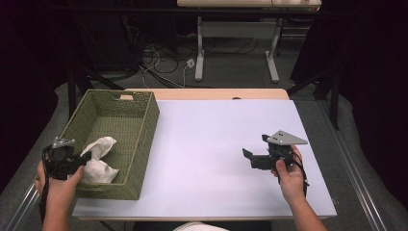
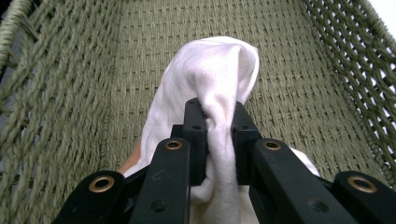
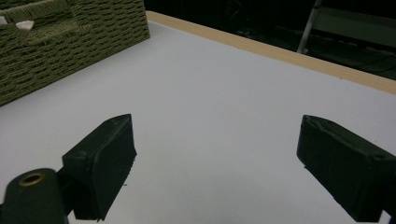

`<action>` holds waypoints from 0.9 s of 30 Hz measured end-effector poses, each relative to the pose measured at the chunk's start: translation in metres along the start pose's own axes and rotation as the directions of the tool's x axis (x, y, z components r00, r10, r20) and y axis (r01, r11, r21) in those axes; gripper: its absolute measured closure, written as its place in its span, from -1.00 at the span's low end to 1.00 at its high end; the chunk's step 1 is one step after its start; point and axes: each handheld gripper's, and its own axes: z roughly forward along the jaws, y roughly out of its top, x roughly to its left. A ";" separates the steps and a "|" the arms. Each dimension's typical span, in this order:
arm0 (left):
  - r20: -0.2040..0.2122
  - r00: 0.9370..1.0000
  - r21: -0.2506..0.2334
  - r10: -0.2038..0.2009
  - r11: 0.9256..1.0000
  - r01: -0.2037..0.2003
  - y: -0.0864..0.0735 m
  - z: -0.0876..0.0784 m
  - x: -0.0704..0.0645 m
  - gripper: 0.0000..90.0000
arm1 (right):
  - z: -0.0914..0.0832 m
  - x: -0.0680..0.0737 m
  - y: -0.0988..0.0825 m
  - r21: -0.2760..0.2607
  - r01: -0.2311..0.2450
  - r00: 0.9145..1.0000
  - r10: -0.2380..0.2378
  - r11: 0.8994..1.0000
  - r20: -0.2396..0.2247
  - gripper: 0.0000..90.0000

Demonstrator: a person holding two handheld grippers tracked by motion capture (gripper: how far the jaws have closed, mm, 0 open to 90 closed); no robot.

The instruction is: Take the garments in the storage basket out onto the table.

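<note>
A crumpled white cloth [image 1: 100, 159] lies in the near end of a green woven basket [image 1: 144, 139] at the table's left. My left gripper [image 1: 81, 162] reaches into the basket from its near left corner and is shut on a fold of the cloth [image 2: 210, 70], which is pinched between the two black pads [image 2: 195, 126]. Something orange peeks out under the cloth's left edge in the left gripper view. My right gripper [image 1: 255, 146] is held over the white table top [image 1: 207, 130] at the right, jaws wide open with nothing between them [image 3: 215, 149].
The basket [image 3: 70, 42] shows at the upper left of the right gripper view, well away from it. The table's wooden far edge [image 1: 216, 94] runs behind. Beyond it are cables on the floor [image 1: 163, 62] and another table's white legs [image 1: 199, 53].
</note>
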 end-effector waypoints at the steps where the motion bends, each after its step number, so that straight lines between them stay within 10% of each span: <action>1: -0.001 1.000 -0.002 0.005 1.000 -0.005 0.000 -0.001 0.000 0.81 | 0.000 0.000 0.000 -0.002 0.002 1.000 -0.002 1.000 0.002 -0.75; 16: -0.002 1.000 -0.117 0.017 0.993 -0.017 0.009 -0.019 -0.011 0.82 | 0.000 0.000 0.000 0.002 0.002 1.000 -0.002 1.000 0.003 -0.75; 27: 0.032 0.999 -0.242 0.007 0.970 0.001 0.018 -0.042 -0.020 0.82 | -0.002 0.000 0.000 0.003 0.001 1.000 -0.001 1.000 -0.002 -0.74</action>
